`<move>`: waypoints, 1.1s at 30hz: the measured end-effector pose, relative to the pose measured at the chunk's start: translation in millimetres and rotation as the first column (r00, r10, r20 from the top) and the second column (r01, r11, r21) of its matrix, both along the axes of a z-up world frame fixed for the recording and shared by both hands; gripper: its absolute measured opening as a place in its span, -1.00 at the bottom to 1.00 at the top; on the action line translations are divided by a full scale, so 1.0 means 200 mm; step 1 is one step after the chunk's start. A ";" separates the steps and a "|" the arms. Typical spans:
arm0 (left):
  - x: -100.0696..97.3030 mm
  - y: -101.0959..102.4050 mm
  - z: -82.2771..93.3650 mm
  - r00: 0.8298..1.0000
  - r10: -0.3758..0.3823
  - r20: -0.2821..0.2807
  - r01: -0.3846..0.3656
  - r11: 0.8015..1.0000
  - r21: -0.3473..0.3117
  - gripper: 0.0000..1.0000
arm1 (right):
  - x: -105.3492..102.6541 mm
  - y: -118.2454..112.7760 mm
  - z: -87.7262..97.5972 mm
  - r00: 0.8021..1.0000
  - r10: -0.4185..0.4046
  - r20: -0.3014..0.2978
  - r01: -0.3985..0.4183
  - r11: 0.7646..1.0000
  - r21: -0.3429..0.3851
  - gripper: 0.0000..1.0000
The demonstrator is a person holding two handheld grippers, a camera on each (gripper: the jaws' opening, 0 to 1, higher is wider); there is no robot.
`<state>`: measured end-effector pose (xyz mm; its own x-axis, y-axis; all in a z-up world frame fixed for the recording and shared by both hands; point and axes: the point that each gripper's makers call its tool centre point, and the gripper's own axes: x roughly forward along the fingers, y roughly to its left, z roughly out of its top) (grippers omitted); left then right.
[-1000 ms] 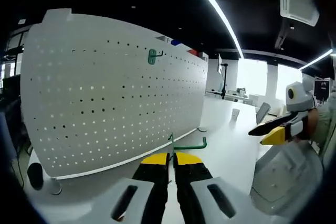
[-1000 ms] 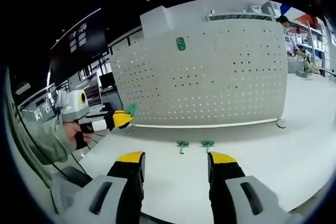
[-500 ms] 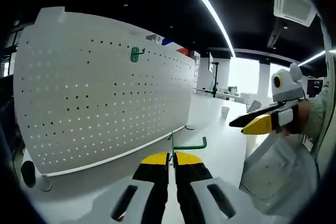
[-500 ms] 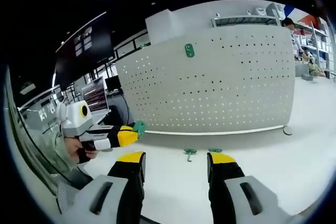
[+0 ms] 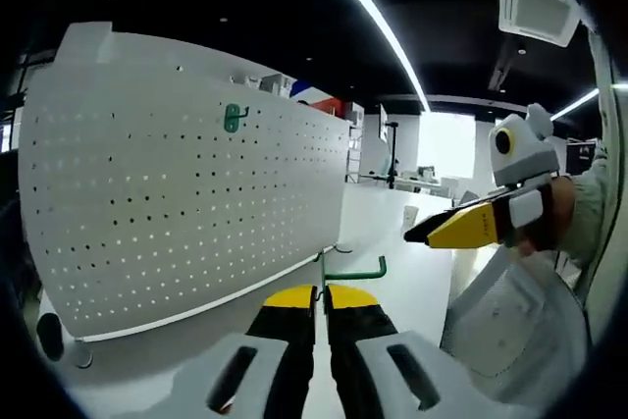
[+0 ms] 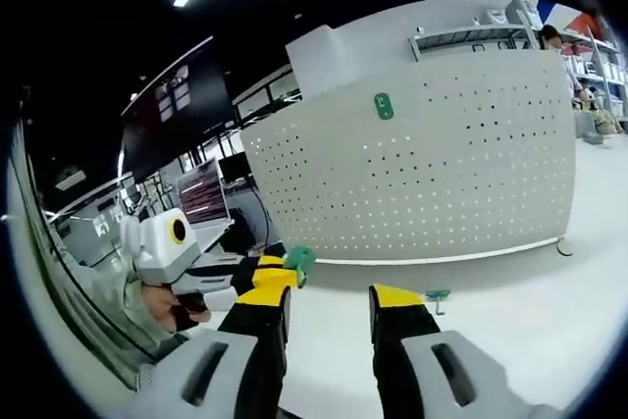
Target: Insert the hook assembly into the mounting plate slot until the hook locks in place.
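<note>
The white perforated mounting plate stands upright on the white table, with one green hook hung high on it. My left gripper is shut on a green hook assembly, held above the table in front of the plate. In the right gripper view the same plate and mounted hook show, and the left gripper comes in from the left carrying its green hook. My right gripper is open and holds nothing. A loose green hook lies on the table beside its right finger.
The right gripper, held by a sleeved hand, comes in from the right of the left gripper view. Monitors stand left of the plate. Shelves and a person are far behind. The white table stretches in front of the plate.
Both cameras have swung, shifting the plate in each view. The two grippers have come closer together. The right gripper's jaws have narrowed a little but stay open. The left keeps its hook.
</note>
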<state>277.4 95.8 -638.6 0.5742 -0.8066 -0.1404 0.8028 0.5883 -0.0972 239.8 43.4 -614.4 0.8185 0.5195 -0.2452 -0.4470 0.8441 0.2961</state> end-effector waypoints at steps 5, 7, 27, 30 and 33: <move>-0.01 -0.02 0.02 1.000 -0.006 0.007 0.007 1.000 -0.017 -0.93 | 0.01 0.05 0.03 1.000 0.007 0.010 -0.007 0.999 0.031 -0.42; -0.02 -0.03 0.03 1.000 -0.010 0.007 0.010 1.000 -0.025 -0.93 | 0.02 0.07 0.04 1.000 0.011 0.014 -0.012 0.999 0.037 -0.43; -0.08 -0.10 0.14 0.998 -0.050 0.040 0.054 0.994 -0.098 -0.93 | 0.04 0.11 0.10 0.999 0.019 0.039 -0.022 0.996 0.086 -0.58; -0.09 -0.11 0.16 0.998 -0.052 0.041 0.056 0.993 -0.108 -0.93 | 0.05 0.11 0.11 0.999 0.014 0.044 -0.017 0.996 0.090 -0.64; -0.10 -0.12 0.17 0.998 -0.054 0.040 0.058 0.991 -0.118 -0.93 | 0.05 0.11 0.12 0.999 0.001 0.053 -0.006 0.995 0.099 -0.68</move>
<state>258.2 72.2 -605.3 0.5306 -0.8474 -0.0209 0.8384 0.5283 -0.1342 250.7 64.6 -590.0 0.8273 0.5417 -0.1490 -0.4670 0.8104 0.3538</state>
